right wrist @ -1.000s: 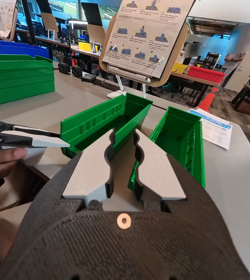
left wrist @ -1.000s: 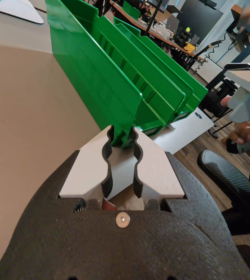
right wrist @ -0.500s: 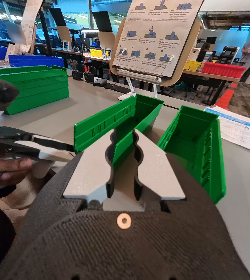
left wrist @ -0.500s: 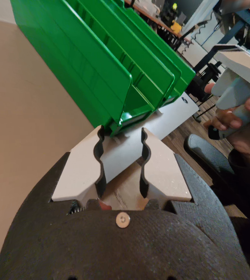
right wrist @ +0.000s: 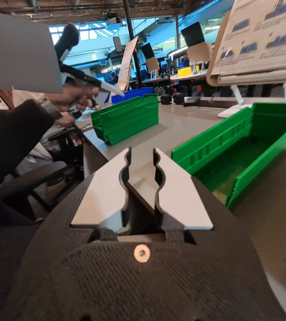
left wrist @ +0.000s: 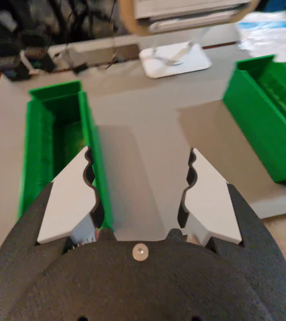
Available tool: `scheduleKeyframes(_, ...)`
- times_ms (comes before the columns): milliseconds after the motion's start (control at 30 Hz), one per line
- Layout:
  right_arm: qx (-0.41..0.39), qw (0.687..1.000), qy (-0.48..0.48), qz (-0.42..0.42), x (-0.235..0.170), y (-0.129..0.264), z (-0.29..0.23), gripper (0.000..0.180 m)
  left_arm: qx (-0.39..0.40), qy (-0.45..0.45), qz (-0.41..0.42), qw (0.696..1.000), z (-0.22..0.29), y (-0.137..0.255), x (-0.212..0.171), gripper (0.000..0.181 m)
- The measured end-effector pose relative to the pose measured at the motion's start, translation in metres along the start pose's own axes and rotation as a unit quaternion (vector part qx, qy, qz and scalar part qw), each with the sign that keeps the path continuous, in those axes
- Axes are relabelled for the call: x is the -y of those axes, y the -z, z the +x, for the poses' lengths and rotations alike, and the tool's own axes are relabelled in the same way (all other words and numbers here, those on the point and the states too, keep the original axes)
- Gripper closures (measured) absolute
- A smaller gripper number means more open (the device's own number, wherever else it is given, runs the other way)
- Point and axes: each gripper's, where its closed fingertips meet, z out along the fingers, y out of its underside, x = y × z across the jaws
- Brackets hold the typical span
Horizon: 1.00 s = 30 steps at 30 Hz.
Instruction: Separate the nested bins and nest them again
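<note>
Two claws hung empty above the grey worktop (left wrist: 138,107) — the left claw (left wrist: 139,151) spread wide, gripping nothing, beside a stack of nested green bins (left wrist: 55,132) at near left. The right claw (right wrist: 142,151), jaws narrowly parted, held nothing; a single green bin (right wrist: 242,149) lay just to its right — the stack sat farther left.
</note>
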Motion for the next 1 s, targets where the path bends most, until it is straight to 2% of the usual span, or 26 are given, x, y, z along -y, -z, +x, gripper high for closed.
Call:
scheduleKeyframes(100,0.015,0.999,-0.032,-0.004,-0.003,-0.002,-0.002,0.156,0.016,0.053,-0.122,0.991,-0.065,-0.019,-0.018,0.054)
scheduleKeyframes(233,0.010,1.000,-0.022,0.000,0.000,-0.001,-0.002,0.157,0.070,0.043,-0.244,0.966,-0.116,-0.037,-0.055,0.055)
scheduleKeyframes(267,0.006,1.000,-0.015,-0.001,0.000,-0.001,-0.001,0.157,0.087,0.032,-0.245,0.965,-0.124,-0.039,-0.054,0.063)
scheduleKeyframes(467,0.010,1.000,-0.017,-0.005,-0.001,-0.001,0.000,0.157,0.090,0.035,-0.242,0.966,-0.135,-0.046,-0.043,0.069)
scheduleKeyframes(567,0.009,1.000,-0.021,-0.003,0.000,0.000,0.002,0.158,0.097,0.028,-0.233,0.967,-0.140,-0.045,-0.033,0.069)
scheduleKeyframes(733,0.011,1.000,-0.023,0.003,0.004,0.002,0.001,0.157,0.065,0.036,-0.298,0.952,-0.137,-0.053,-0.053,0.055)
scheduleKeyframes(1000,0.013,1.000,-0.028,0.004,0.004,0.002,0.002,0.157,0.046,0.019,-0.273,0.961,-0.136,-0.057,-0.048,0.085)
